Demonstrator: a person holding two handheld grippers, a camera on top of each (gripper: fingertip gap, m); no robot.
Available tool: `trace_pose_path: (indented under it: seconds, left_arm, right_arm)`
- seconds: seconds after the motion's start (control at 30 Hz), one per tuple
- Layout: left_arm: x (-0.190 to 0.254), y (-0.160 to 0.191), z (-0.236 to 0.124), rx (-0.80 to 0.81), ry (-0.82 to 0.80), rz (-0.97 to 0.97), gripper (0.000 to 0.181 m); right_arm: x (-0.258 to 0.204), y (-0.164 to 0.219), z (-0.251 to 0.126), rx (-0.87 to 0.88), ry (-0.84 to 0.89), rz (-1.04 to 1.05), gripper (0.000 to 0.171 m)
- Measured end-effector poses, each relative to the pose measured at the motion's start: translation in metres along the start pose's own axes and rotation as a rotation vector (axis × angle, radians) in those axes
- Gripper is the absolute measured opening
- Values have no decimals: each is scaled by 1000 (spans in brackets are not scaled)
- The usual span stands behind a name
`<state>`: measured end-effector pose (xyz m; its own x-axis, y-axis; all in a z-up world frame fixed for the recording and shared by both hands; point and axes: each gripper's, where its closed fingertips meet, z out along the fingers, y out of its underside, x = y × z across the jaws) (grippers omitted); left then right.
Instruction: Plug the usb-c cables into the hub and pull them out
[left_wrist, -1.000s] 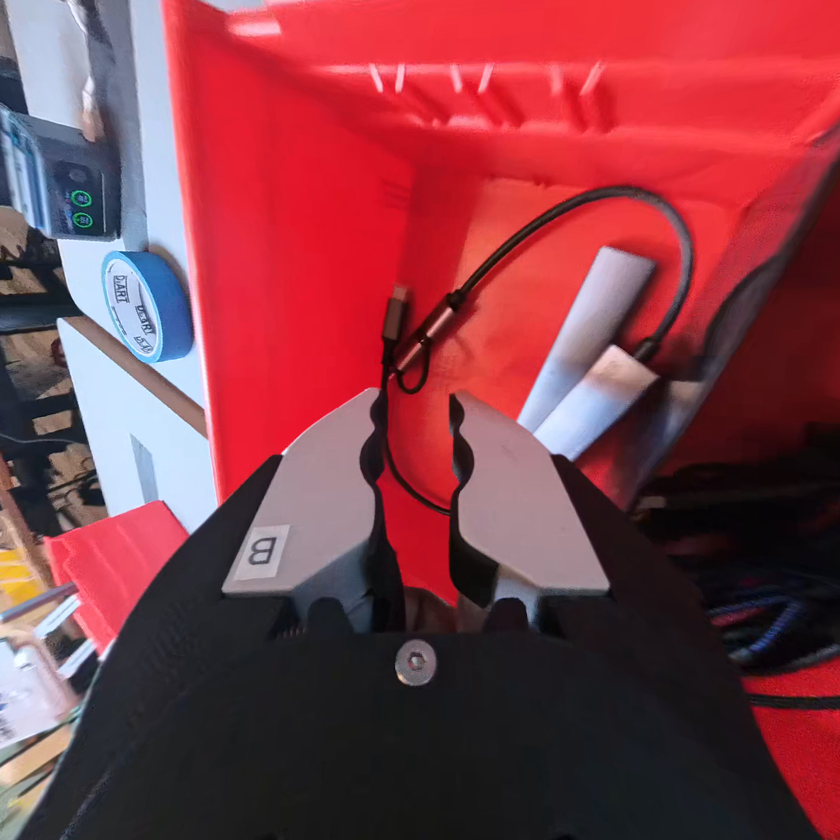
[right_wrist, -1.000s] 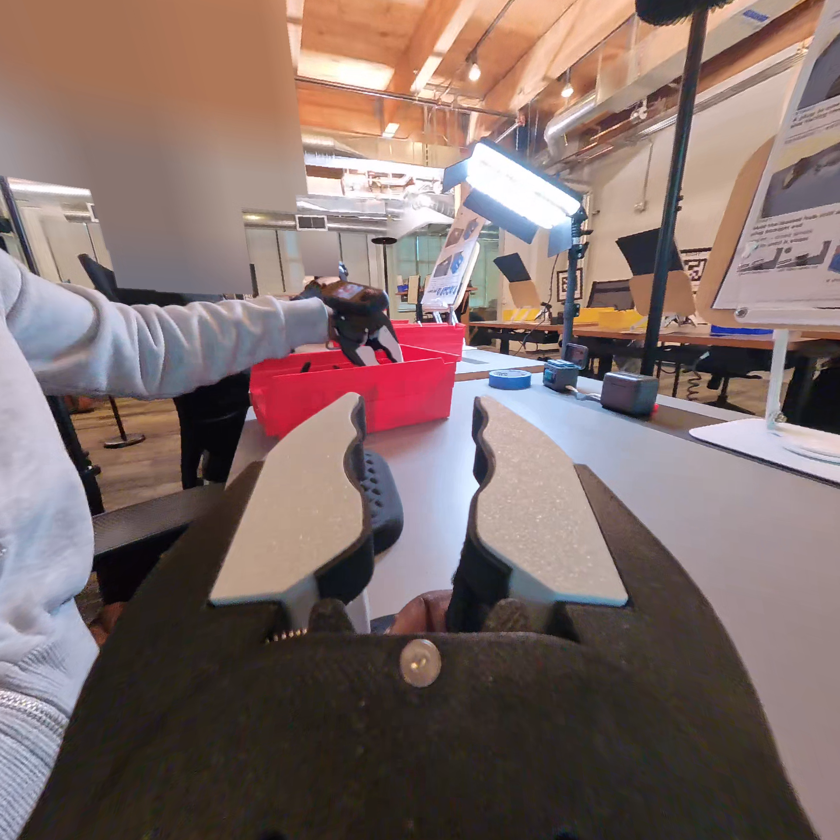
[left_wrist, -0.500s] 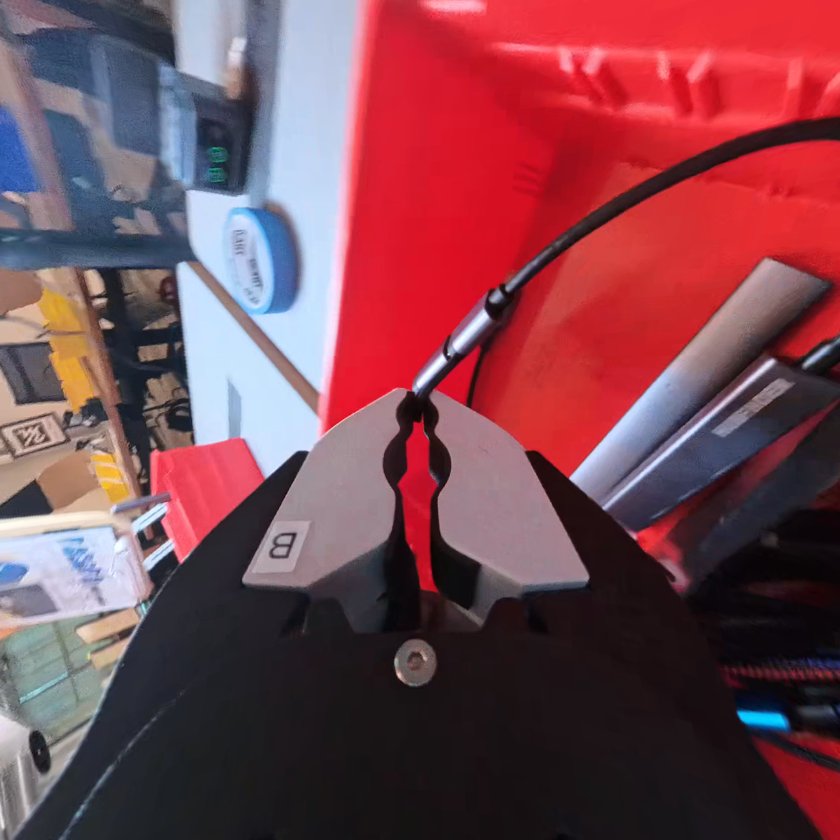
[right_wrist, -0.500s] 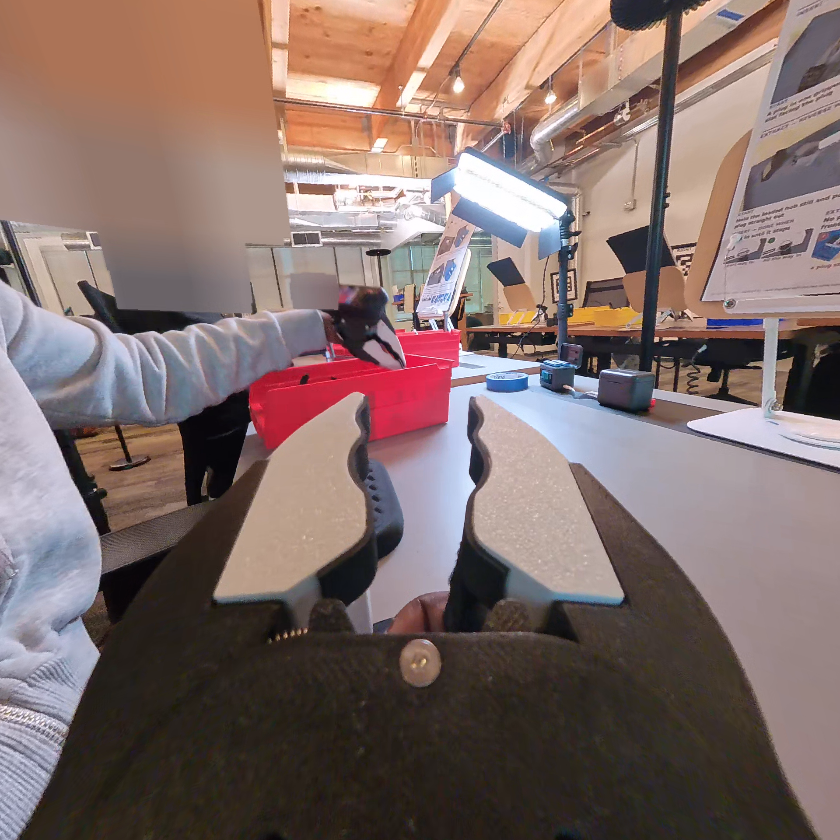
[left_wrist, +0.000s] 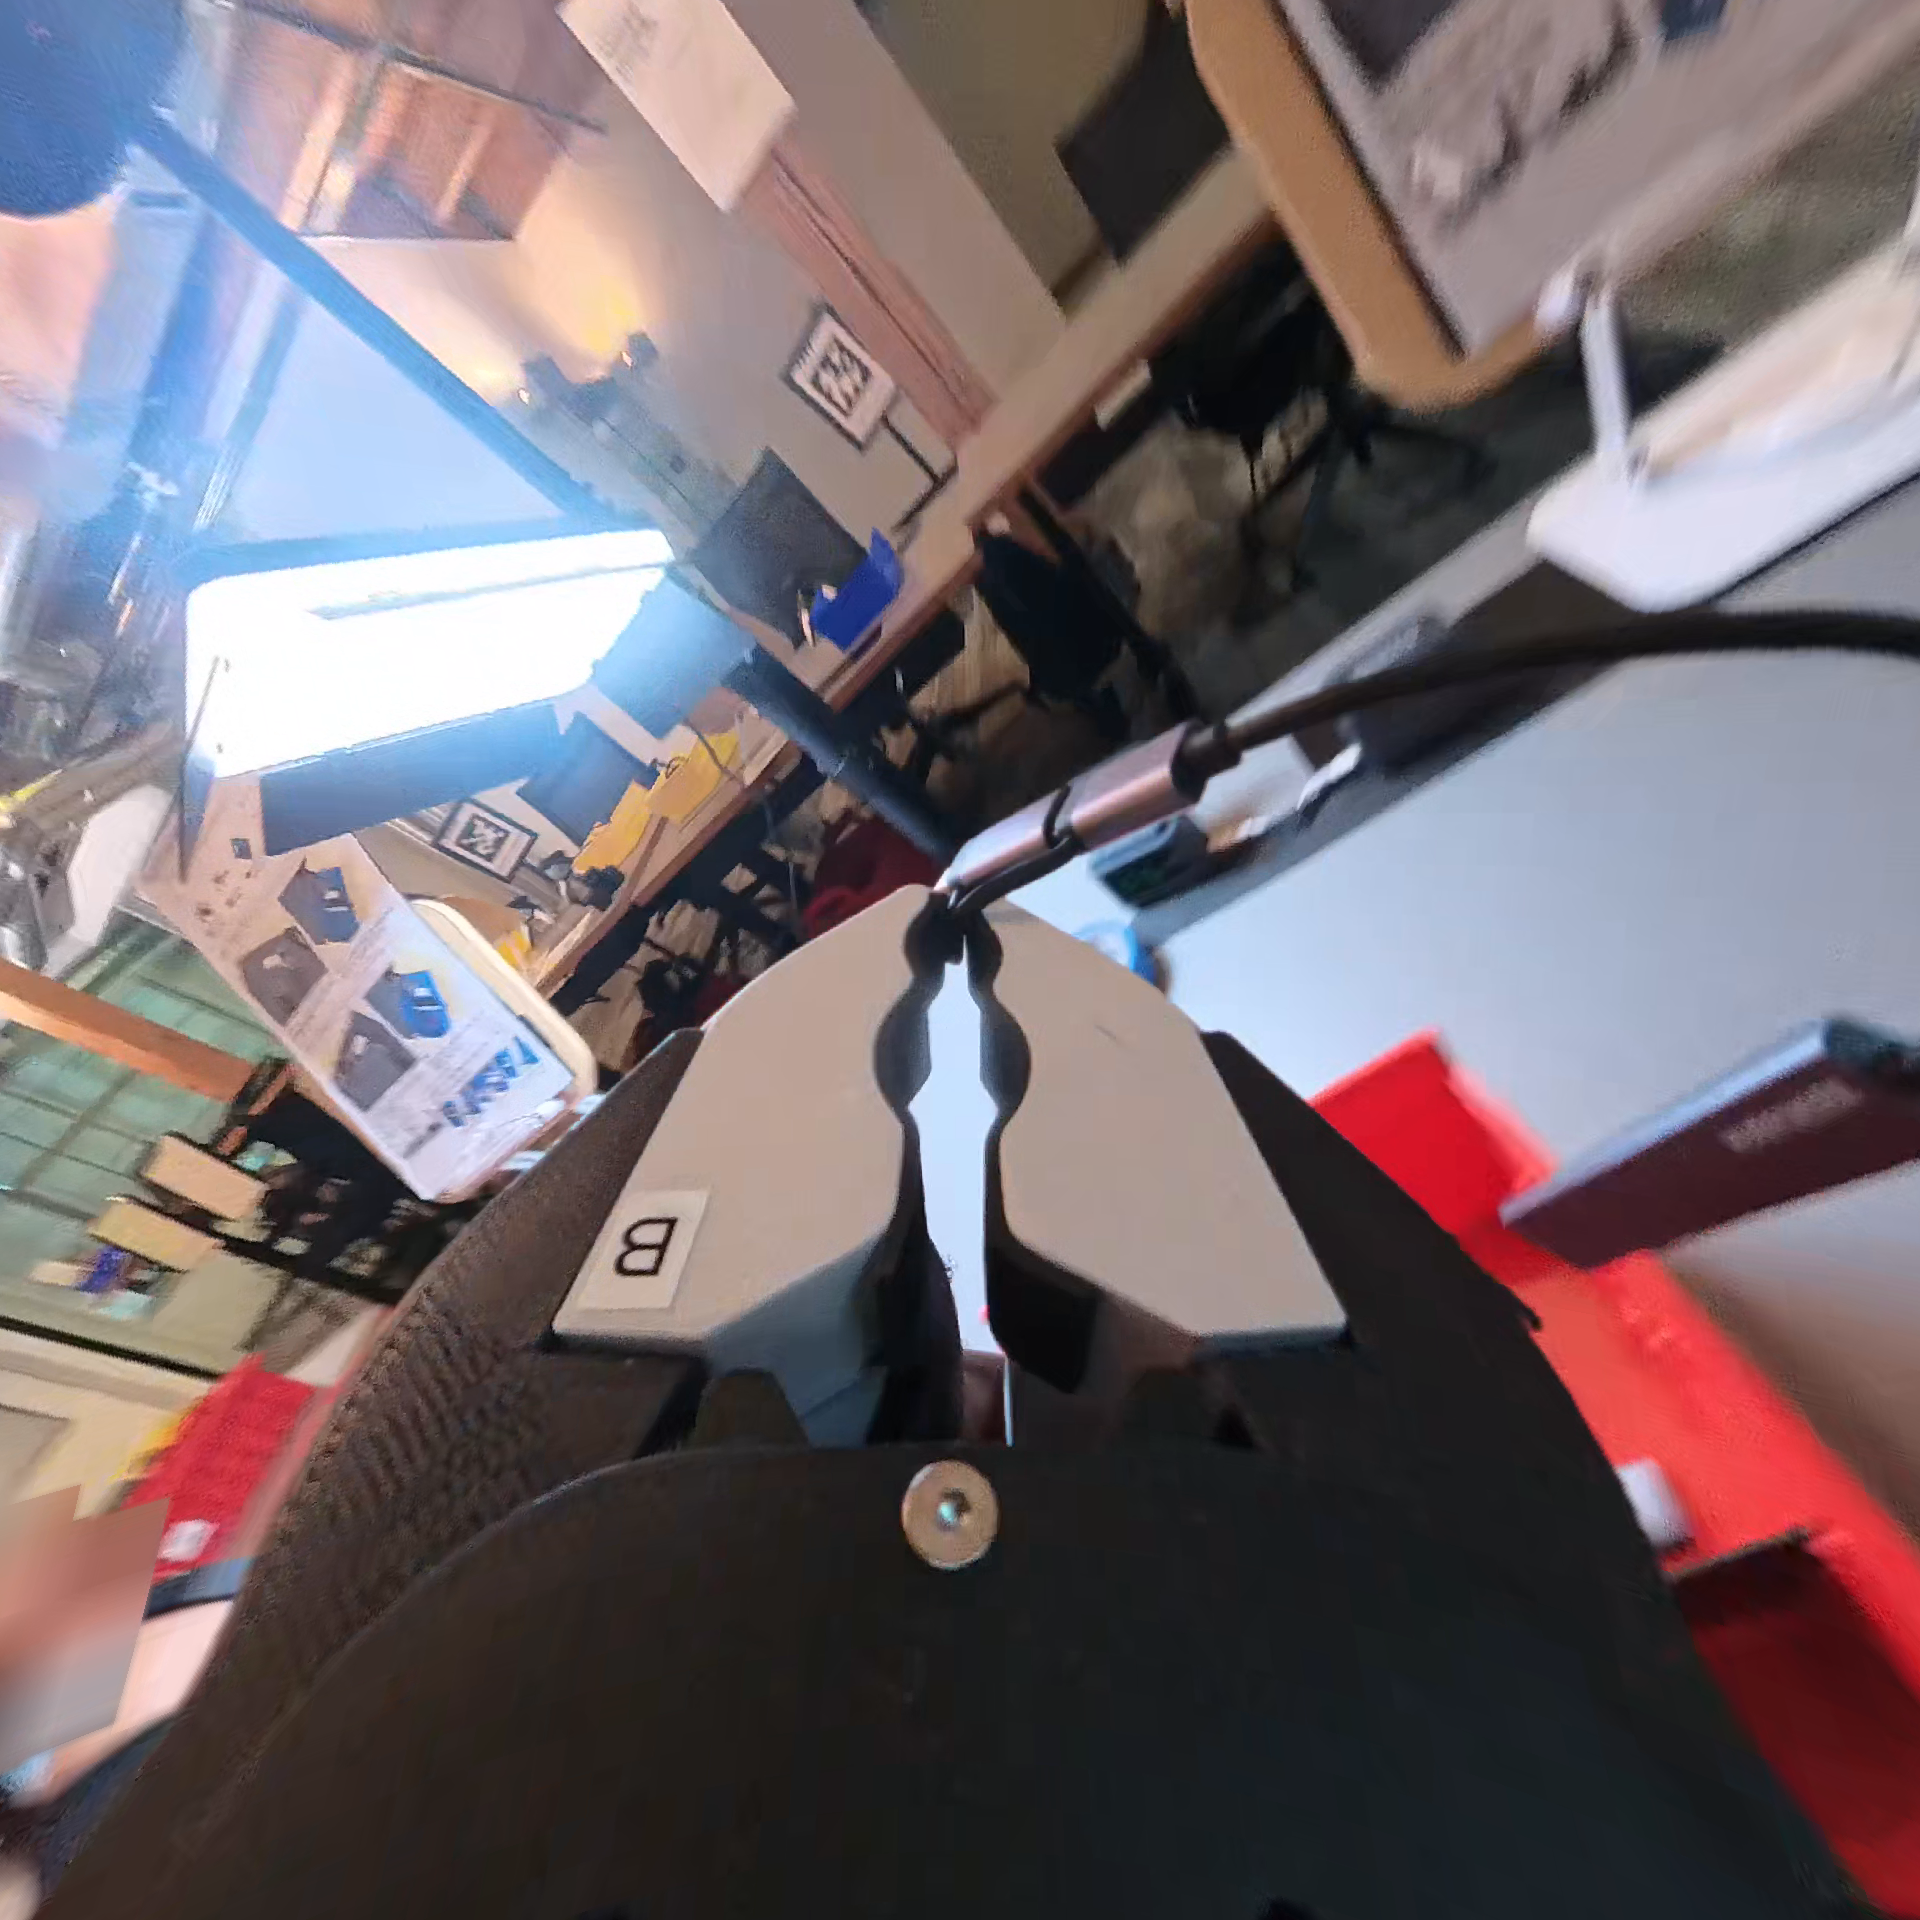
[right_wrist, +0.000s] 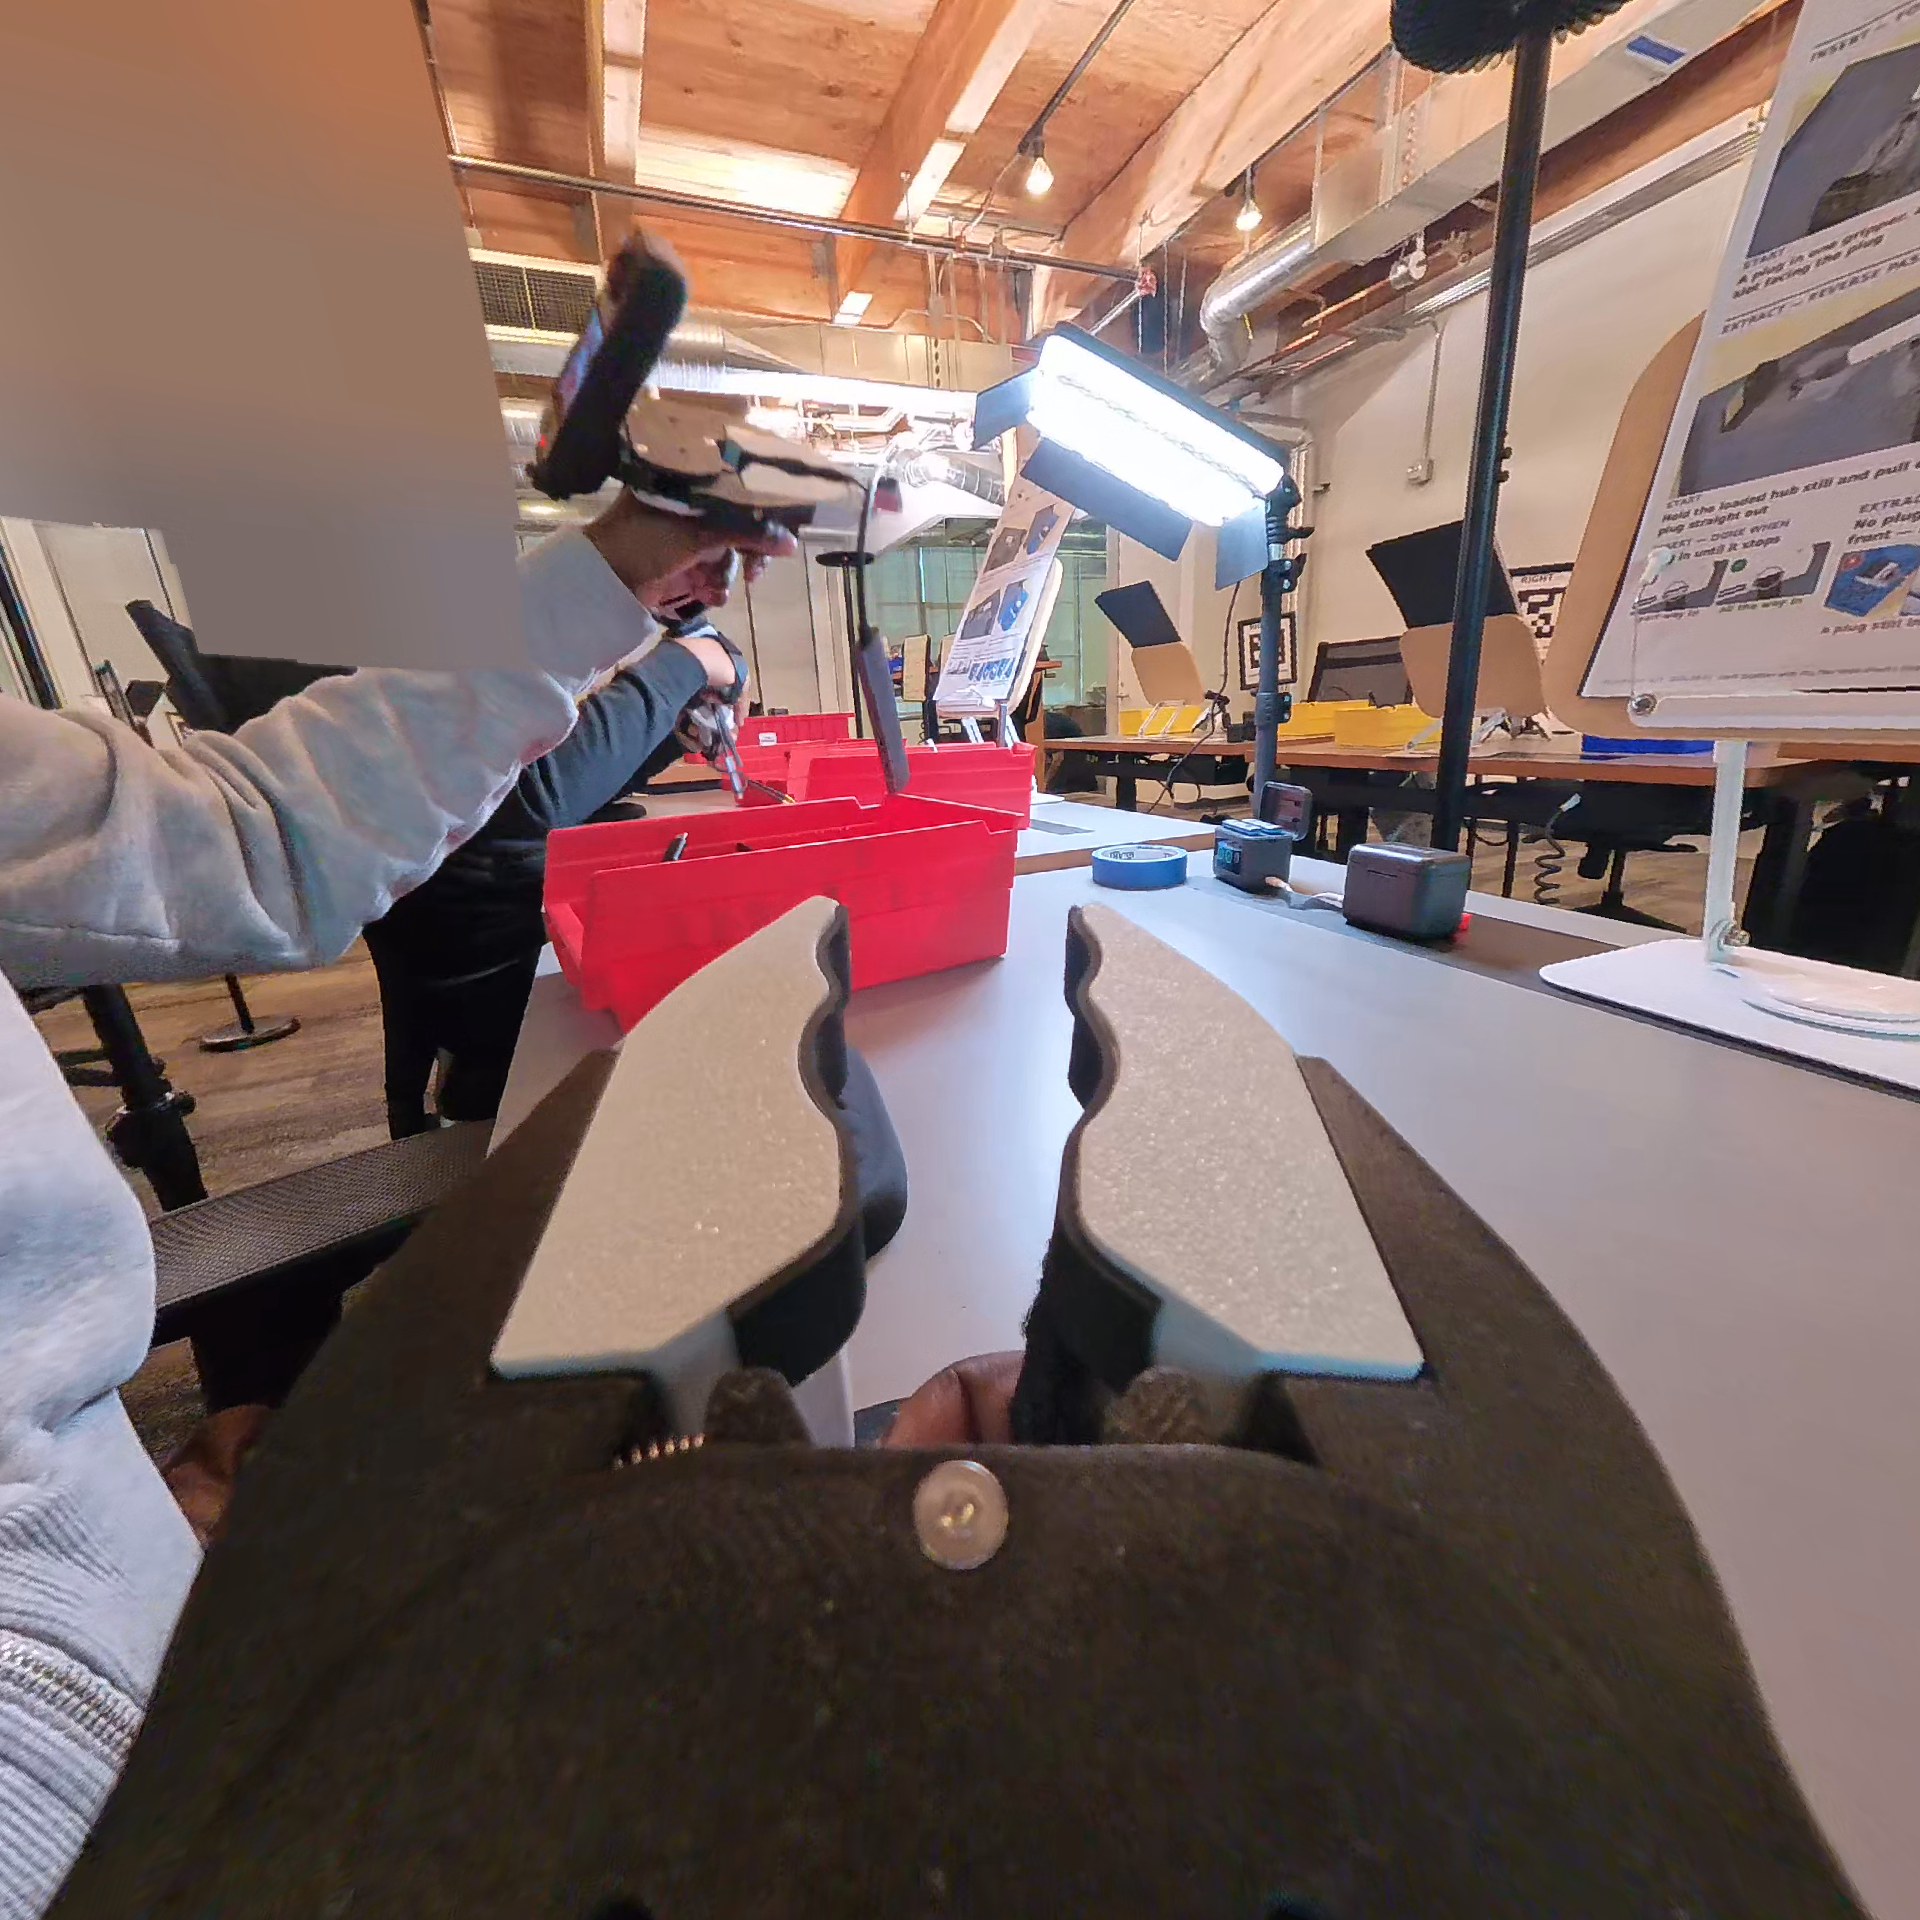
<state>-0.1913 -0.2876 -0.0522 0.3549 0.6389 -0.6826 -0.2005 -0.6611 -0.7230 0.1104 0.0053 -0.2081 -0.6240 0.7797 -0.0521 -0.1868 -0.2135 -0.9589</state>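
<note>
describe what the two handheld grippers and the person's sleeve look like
Both the left gripper and the right gripper have a black textured body, one central silver screw and two pale grey fingers with wavy black inner pads. The left carries a white letter sticker. The sleeve is light grey.

Grey wavy-edged jaws on black textured bodies, one silver screw each; light grey sleeve (right_wrist: 260, 831), perhaps fleece.

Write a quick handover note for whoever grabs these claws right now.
Left claw: shut on the hub's own cable plug, lifted above the red bin; the hub dangles from the cable over the bin.
Right claw: open, empty, low over the grey table.
Done: hub picked out of the bin.
Left: steady the hub, plug in the usb-c cables, pull them out. No plug-in is visible yet.
</note>
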Motion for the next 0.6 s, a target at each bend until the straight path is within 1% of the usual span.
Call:
trace_pose_path:
  seconds: [0.13, 0.23, 0.3, 0.33, 0.4, 0.47, 0.5, 0.6]
  left_arm:
    - [38, -42, -20, 122, 27, -193, 4]
    - [88, -70, -36, 201, 132, -262, 4]
    - [124, -86, -46, 245, 220, -264, 4]
    - [142, -92, -50, 258, 262, -253, 4]
    - [177, -102, -56, 267, 339, -218, 4]
    - [208, -111, -62, 270, 398, -159, 4]
    - [220, -115, -65, 275, 418, -133, 5]
    - [247, -126, -69, 277, 452, -71, 5]
  right_arm:
    - [-3, 1, 0, -5, -11, -11, 40]
    - [-6, 1, 1, -8, -28, -27, 40]
    - [-12, 2, 2, -16, -57, -37, 42]
    - [-19, 3, 2, -26, -99, -39, 44]
    - [-36, 7, 5, -60, -205, -11, 53]
    - [-48, 15, 12, -135, -274, 29, 63]
    - [-53, 18, 16, -169, -297, 36, 68]
    - [-64, 16, 31, -203, -318, 32, 69]
